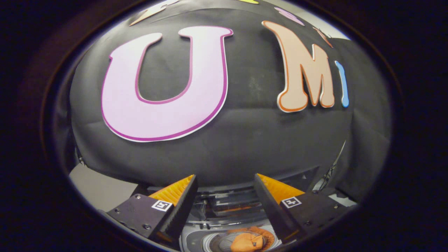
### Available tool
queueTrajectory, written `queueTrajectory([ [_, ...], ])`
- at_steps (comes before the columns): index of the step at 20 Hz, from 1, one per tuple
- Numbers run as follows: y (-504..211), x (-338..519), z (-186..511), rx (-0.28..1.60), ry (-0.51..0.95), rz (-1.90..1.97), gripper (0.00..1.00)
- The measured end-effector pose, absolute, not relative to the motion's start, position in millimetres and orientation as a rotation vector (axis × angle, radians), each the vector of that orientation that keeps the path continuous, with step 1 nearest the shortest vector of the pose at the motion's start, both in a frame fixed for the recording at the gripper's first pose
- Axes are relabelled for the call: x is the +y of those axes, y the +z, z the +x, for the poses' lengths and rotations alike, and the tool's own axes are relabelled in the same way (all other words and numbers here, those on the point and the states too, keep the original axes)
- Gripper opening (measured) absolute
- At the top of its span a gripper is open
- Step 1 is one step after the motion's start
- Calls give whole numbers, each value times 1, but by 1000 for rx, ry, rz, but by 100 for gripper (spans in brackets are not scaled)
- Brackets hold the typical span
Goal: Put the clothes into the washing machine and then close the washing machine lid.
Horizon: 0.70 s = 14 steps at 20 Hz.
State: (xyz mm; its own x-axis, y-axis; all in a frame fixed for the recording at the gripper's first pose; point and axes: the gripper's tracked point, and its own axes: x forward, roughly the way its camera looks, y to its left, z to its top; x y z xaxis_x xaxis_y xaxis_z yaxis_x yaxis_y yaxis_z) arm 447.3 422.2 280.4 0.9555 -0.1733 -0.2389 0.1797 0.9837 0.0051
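Gripper [224,196] fingers apart, orange clothes [247,241] in washer drum [210,241] below btwn them

gripper [225,196] is pretty chunky: black wedge jaws with ribbed inner faces, orange ridged backs, black plates with screws and little square tag markers [161,205].

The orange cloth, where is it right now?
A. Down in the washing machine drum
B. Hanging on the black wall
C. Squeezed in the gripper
A: the orange cloth lies in the round drum of the washing machine, below the open gripper, whose fingers touch nothing.
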Motion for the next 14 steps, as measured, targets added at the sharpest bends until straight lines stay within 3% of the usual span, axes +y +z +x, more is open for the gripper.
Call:
queueTrajectory([
  [14,258,427,474,279,-170,-33,98],
])
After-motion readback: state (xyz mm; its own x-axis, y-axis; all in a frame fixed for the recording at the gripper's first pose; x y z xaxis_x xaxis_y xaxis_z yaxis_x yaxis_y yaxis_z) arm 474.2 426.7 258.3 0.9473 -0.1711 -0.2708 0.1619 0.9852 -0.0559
